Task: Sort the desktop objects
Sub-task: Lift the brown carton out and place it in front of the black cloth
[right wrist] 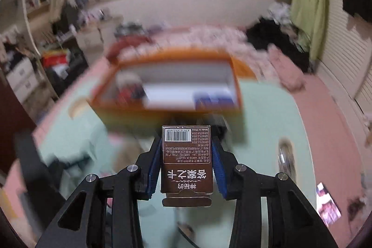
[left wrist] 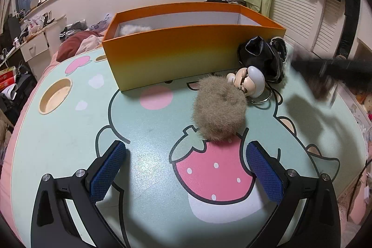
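My right gripper (right wrist: 187, 143) is shut on a brown card box (right wrist: 186, 162) with a barcode and white lettering; both blue pads press its sides. It hangs above the table, short of the orange box (right wrist: 167, 113), which is blurred and holds several items. My left gripper (left wrist: 186, 150) stands open just above the mint tabletop (left wrist: 69, 131) with nothing between its fingers. Just beyond its tips lies a tan fluffy pompom (left wrist: 219, 110). Behind that sit a small figurine keychain (left wrist: 250, 81) and a black satin scrunchie (left wrist: 262, 57), close to the orange box (left wrist: 176, 55). A dark blur, my right gripper (left wrist: 334, 71), shows at the right.
A round cup hole (left wrist: 55, 95) is cut into the table's left side. The orange box shows something white and fluffy (left wrist: 132, 29) at its left end. A photo card (right wrist: 327, 203) lies at the table's right edge. A bed with clothes lies beyond the table.
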`<state>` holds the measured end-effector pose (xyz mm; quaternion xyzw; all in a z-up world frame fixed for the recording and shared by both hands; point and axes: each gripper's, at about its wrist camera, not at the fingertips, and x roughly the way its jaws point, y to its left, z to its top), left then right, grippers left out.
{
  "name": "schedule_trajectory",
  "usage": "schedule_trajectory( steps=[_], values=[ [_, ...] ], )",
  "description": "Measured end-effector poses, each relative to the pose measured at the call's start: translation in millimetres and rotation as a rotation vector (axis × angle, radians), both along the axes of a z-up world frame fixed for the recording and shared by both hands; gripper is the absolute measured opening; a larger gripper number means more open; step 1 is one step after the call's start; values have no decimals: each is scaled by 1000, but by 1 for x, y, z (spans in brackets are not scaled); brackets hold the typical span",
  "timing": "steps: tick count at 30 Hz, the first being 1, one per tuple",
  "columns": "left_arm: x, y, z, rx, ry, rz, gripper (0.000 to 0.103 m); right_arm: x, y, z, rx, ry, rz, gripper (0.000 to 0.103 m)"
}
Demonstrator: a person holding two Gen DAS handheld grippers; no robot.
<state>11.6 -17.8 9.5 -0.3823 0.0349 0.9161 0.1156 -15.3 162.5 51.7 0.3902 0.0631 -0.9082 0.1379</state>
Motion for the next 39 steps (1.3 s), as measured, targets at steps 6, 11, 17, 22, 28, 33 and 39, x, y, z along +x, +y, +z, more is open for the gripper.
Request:
schedule_trajectory(
  steps=[6, 11, 17, 22, 28, 33, 39],
  values=[
    [1, 0, 2, 0, 1, -1, 103, -21, -1, -29, -36, -57, 15, 42],
    [1, 0, 2, 0, 2, -2, 103, 10, 8, -3, -106, 131, -1, 91],
    [0, 1, 3, 0, 2, -2, 103, 49, 10, -26, 27, 111, 10, 94],
    [-1, 0, 1, -2, 2, -5, 103, 56, 18, -57, 39, 86, -7, 103],
    [-3, 0, 0, -4, 3, -5, 103, 57, 16, -44, 32, 109, -14, 103],
    [-2, 0, 0, -3, 3, -6, 103, 56, 16, -44, 28, 114, -14, 103],
    [-2, 1, 0, -3, 3, -6, 103, 58, 14, -53, 19, 118, 4, 103]
  ],
)
